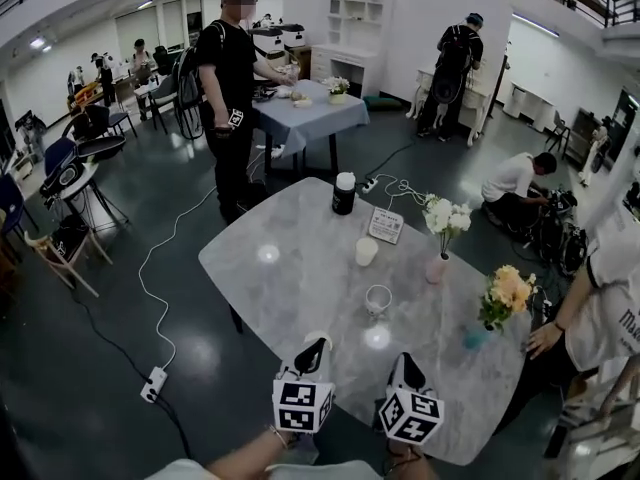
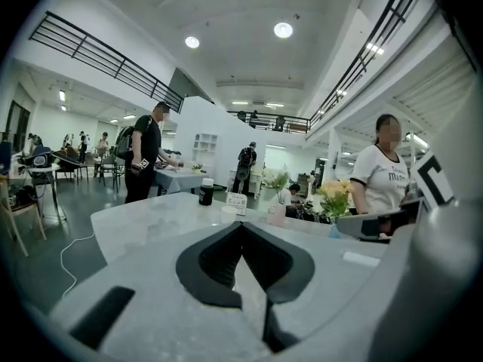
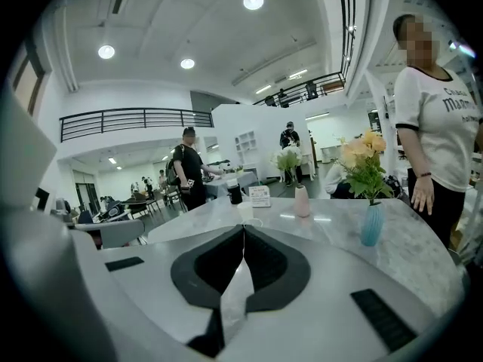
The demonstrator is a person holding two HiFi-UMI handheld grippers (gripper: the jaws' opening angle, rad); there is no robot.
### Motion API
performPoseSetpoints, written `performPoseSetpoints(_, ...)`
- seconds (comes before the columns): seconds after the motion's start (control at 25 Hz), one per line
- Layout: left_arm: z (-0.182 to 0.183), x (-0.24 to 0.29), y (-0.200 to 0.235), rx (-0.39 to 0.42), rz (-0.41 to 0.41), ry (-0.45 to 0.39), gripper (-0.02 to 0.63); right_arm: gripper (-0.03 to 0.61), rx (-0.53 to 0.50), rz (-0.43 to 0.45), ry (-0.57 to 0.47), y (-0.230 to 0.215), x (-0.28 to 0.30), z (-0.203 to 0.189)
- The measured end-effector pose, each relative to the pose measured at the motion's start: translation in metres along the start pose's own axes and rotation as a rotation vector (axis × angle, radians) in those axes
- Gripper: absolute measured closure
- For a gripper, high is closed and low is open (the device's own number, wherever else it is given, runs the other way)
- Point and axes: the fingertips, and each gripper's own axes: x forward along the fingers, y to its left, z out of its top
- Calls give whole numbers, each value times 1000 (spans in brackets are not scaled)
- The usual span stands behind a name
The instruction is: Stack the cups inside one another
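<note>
Head view: 2 pale cups [image 1: 367, 251] on glossy marble table [image 1: 285, 288]; left gripper [image 1: 316, 346], right gripper [image 1: 406, 360] jaws together, empty.

Bright indoor light from round ceiling lamps [image 3: 253, 1]; glare spots on marble worktop [image 1: 300, 278] (fisheye bending, dark vignette at edges).

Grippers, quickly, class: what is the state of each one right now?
Left gripper: closed, holding nothing.
Right gripper: closed, holding nothing.
</note>
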Motion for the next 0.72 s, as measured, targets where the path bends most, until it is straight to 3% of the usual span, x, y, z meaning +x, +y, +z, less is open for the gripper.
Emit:
performPoseSetpoints(0.4,-4,49,-9,11,-96,52,612,572,14,-61,-15,-13,31,10)
performPoseSetpoints(0.72,-20,58,-26,14,-90,94,612,572,2,-25,29,-24,40,3)
